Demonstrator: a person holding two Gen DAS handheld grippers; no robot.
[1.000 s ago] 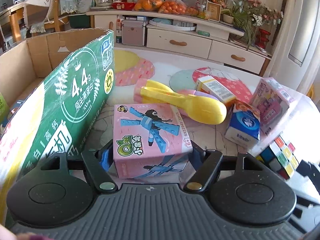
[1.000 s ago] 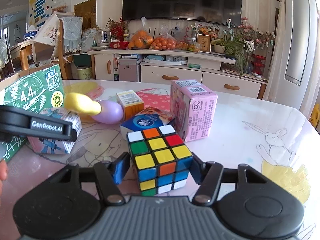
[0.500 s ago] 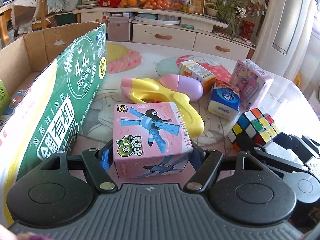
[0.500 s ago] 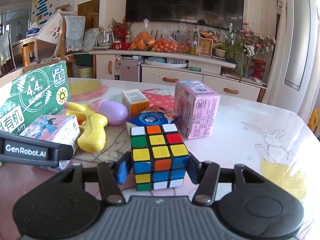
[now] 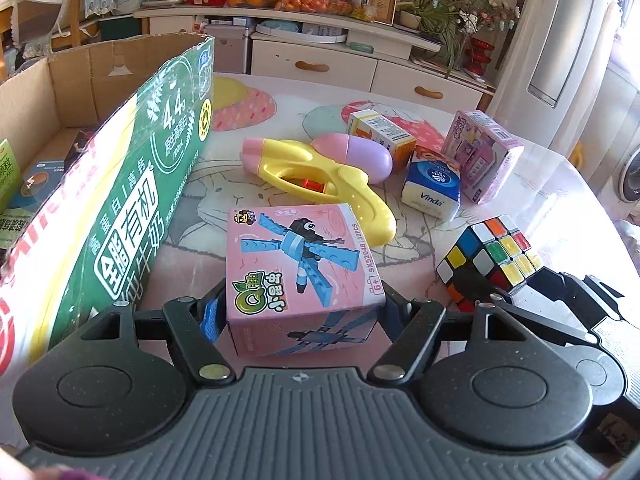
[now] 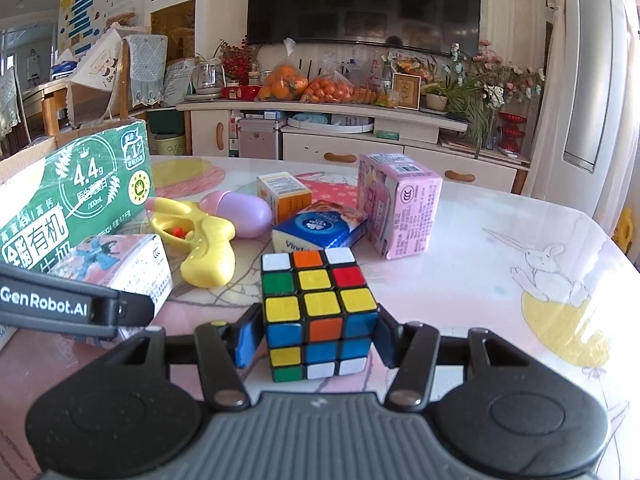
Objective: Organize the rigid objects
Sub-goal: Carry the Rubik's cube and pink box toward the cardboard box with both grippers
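My left gripper (image 5: 296, 312) is shut on a pink toy-brick box (image 5: 298, 264) and holds it above the table, beside the open green cardboard carton (image 5: 120, 184) on the left. My right gripper (image 6: 316, 336) is shut on a Rubik's cube (image 6: 316, 304), lifted a little over the table; the cube also shows in the left wrist view (image 5: 490, 256). The pink box shows at the left of the right wrist view (image 6: 120, 264).
On the table lie a yellow water pistol (image 5: 320, 184) with a purple tank (image 5: 360, 156), an orange-white carton (image 5: 380, 136), a blue tissue pack (image 5: 432, 184) and a pink box (image 5: 482, 156). The carton holds several packets (image 5: 28, 184). A sideboard (image 6: 340, 148) stands behind.
My left gripper has risen and drawn back with the pink box, so more of the table shows. My right gripper has lifted the cube slightly and shifted toward the left gripper.
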